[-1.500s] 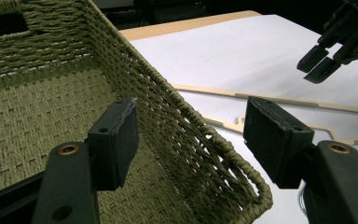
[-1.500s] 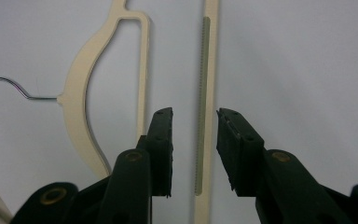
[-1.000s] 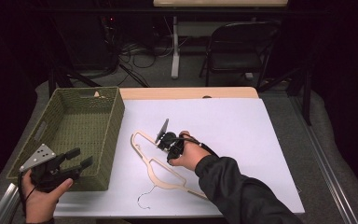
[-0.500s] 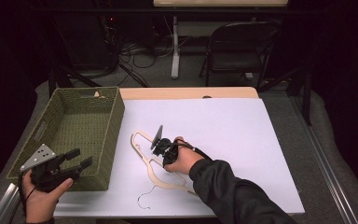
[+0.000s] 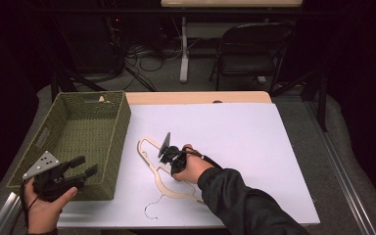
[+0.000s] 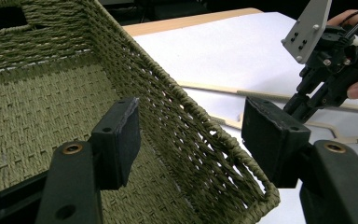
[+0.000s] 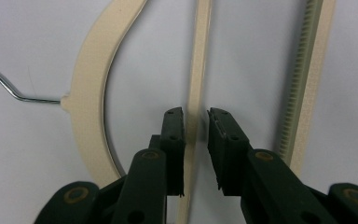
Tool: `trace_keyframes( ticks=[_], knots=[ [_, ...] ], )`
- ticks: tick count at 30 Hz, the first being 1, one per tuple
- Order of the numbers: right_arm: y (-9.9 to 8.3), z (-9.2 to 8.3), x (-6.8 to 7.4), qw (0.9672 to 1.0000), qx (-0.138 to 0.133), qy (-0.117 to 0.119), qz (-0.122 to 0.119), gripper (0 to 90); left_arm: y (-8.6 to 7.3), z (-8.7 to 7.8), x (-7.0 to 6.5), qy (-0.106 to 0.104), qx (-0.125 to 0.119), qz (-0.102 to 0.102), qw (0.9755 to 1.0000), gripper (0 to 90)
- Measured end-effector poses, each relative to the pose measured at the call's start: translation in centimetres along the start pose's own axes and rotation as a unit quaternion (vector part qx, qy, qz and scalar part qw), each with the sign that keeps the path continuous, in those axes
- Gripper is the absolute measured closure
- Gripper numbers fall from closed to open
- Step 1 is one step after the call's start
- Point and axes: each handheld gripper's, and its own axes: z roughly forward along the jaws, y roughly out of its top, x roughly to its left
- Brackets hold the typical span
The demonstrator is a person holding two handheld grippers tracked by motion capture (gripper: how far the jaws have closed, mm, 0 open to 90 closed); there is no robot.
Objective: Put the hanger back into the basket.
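High view: my left gripper [image 5: 84, 167] sits at the near corner of the green woven basket [image 5: 81, 142], held in my left hand [image 5: 46, 208], fingers parted with nothing between them. The basket stands on the left part of the white tabletop [image 5: 235, 142]. My right gripper [image 5: 169, 154] is over the cream wooden hanger [image 5: 164, 178], which lies flat on the tabletop just right of the basket, its wire hook [image 5: 152, 208] toward the near edge. A folding chair [image 5: 249, 54] stands beyond the tabletop.

Left gripper view: both fingers [image 6: 121, 140] are wide apart, empty, straddling the basket's near wall [image 6: 200, 140]. Beyond, the right gripper [image 6: 328, 86] with its grey plate [image 6: 310, 28] hangs over the hanger's bars [image 6: 214, 86].

Right gripper view: the fingers [image 7: 175, 140] are half closed either side of a thin bar of the hanger [image 7: 198, 70]. One finger looks to be against the bar and a narrow gap shows at the other; I cannot tell whether they grip it. The curved shoulder [image 7: 93, 79] lies to the left with the wire hook [image 7: 14, 91], and a ridged bar [image 7: 307, 74] lies to the right.
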Motion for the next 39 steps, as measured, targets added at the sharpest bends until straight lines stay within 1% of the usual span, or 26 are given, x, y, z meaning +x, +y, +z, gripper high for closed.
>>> trace_keyframes(
  ticks=[1, 2, 3, 5, 6, 8, 12, 15, 16, 18, 20, 21, 28, 33, 34, 35, 36, 39],
  knots=[
    [0.01, 0.04, 0.00, 1.0000, 0.002, 0.000, 0.001, 76.2, 0.00, 0.00, 0.01, -0.001, -0.001, 0.000, 1.0000, 37.2],
    [0.04, 0.07, -0.01, 1.0000, 0.006, 0.005, 0.003, 76.6, 0.01, -0.01, 0.01, -0.001, -0.001, 0.000, 1.0000, 37.3],
    [0.09, 0.08, 0.02, 0.9999, 0.010, 0.000, 0.002, 77.2, 0.02, -0.01, -0.01, 0.000, -0.001, -0.001, 1.0000, 37.4],
    [0.10, 0.29, 0.08, 1.0000, 0.006, -0.001, 0.002, 78.5, 0.02, 0.00, -0.03, -0.001, -0.001, -0.001, 1.0000, 37.4],
    [0.15, 0.27, 0.05, 0.9999, 0.011, 0.003, 0.002, 79.0, 0.01, 0.00, -0.02, -0.001, -0.001, -0.001, 1.0000, 37.3],
    [0.17, 0.32, 0.09, 0.9999, 0.014, 0.002, 0.002, 80.1, 0.00, 0.00, 0.02, -0.001, -0.001, -0.001, 1.0000, 37.4],
    [0.13, 0.52, 0.09, 0.9999, 0.015, 0.005, 0.002, 82.3, 0.00, -0.01, 0.02, -0.001, -0.001, -0.002, 1.0000, 37.9],
    [0.24, 0.48, 0.10, 0.9997, 0.023, 0.008, 0.007, 83.0, 0.00, 0.00, 0.02, -0.002, -0.001, -0.003, 1.0000, 38.1],
    [0.22, 0.56, 0.11, 0.9998, 0.018, 0.008, 0.011, 83.2, 0.00, 0.00, 0.01, -0.001, -0.001, -0.002, 1.0000, 38.1],
    [0.27, 0.54, 0.11, 0.9997, 0.021, 0.004, 0.010, 83.6, -0.01, 0.01, 0.00, -0.002, -0.001, -0.003, 1.0000, 38.1],
    [0.35, 0.45, 0.08, 0.9993, 0.029, 0.006, 0.023, 84.2, -0.01, 0.01, 0.00, -0.002, 0.000, -0.003, 1.0000, 38.1],
    [0.35, 0.44, 0.05, 0.9992, 0.031, 0.008, 0.025, 84.3, -0.02, 0.02, 0.00, -0.002, 0.000, -0.003, 1.0000, 38.1],
    [0.27, 0.43, -0.14, 0.9990, 0.028, 0.015, 0.033, 85.1, -0.02, 0.08, -0.06, -0.002, 0.000, -0.002, 1.0000, 38.5],
    [0.27, 0.28, -0.29, 0.9985, 0.031, 0.019, 0.040, 85.5, 0.01, 0.08, -0.15, -0.003, 0.002, 0.000, 1.0000, 38.7],
    [0.23, 0.18, -0.38, 0.9984, 0.034, 0.021, 0.039, 85.6, 0.04, 0.12, -0.27, 0.000, 0.002, 0.004, 1.0000, 38.8],
    [0.18, 0.16, -0.37, 0.9981, 0.033, 0.029, 0.044, 85.6, 0.06, 0.14, -0.34, 0.001, 0.003, 0.006, 1.0000, 38.8],
    [0.05, 0.18, -0.43, 0.9985, 0.024, 0.027, 0.040, 85.7, 0.09, 0.16, -0.43, -0.001, 0.003, 0.007, 1.0000, 39.0],
    [-0.23, -0.21, -0.55, 0.9989, 0.024, 0.021, 0.035, 85.7, 0.23, 0.20, -0.85, -0.004, 0.002, 0.013, 0.9999, 39.7]
  ],
)
